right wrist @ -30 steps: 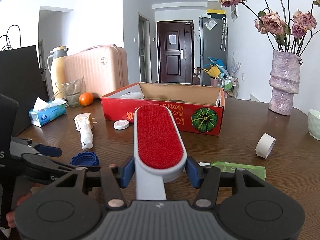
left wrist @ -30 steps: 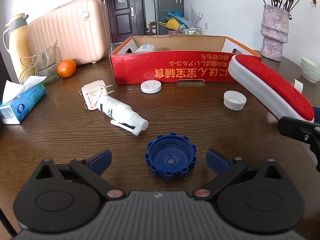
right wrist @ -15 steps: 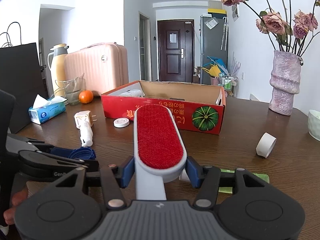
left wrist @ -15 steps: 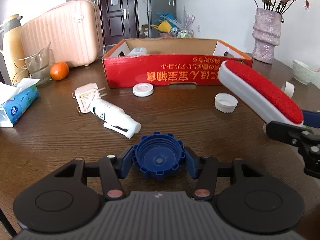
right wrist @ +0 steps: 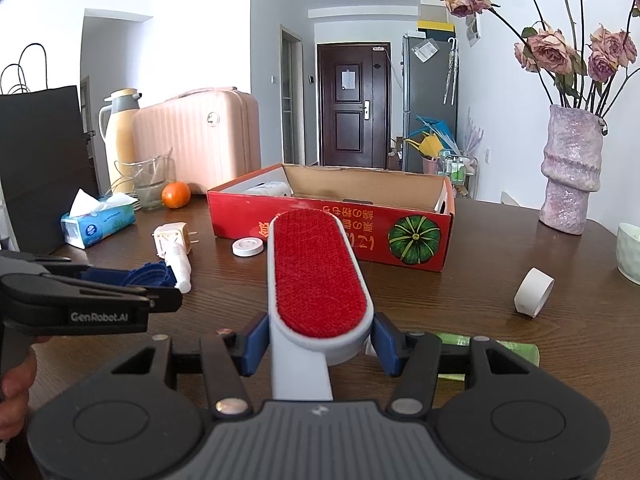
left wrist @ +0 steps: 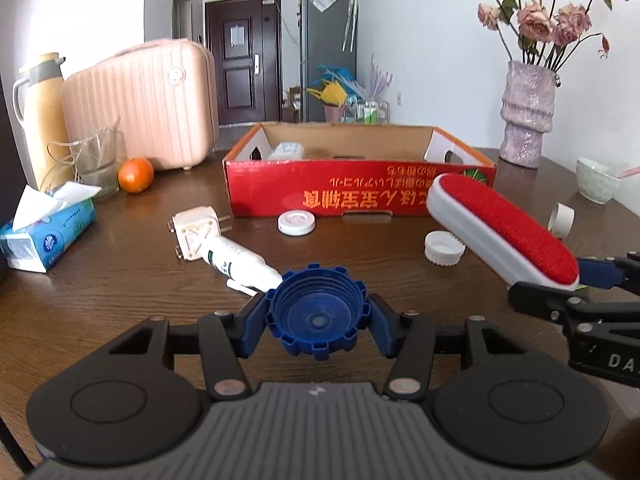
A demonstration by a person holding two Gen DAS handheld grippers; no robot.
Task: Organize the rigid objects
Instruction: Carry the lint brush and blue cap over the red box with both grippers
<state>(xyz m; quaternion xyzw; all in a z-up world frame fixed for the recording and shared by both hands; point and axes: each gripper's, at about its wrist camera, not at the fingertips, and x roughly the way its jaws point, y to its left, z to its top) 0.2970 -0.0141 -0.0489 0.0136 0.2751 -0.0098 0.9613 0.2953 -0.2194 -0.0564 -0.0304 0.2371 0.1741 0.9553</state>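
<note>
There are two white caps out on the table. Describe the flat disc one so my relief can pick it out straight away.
Find the red cardboard box in the middle of the wooden table. The flat white disc cap lies on the table just in front of the box's long printed side, toward its left half. Unlike the ribbed white cap further right, it is low, smooth-edged and closed on top.

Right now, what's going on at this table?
A person is tidying loose items with two handheld grippers. The left gripper has just closed on a blue ridged cap and holds it above the wooden table. The right gripper clamps a red lint brush. Both face the red cardboard box, which already holds one white item. A plug, tube, white lids and a tape roll are not yet boxed.
</note>
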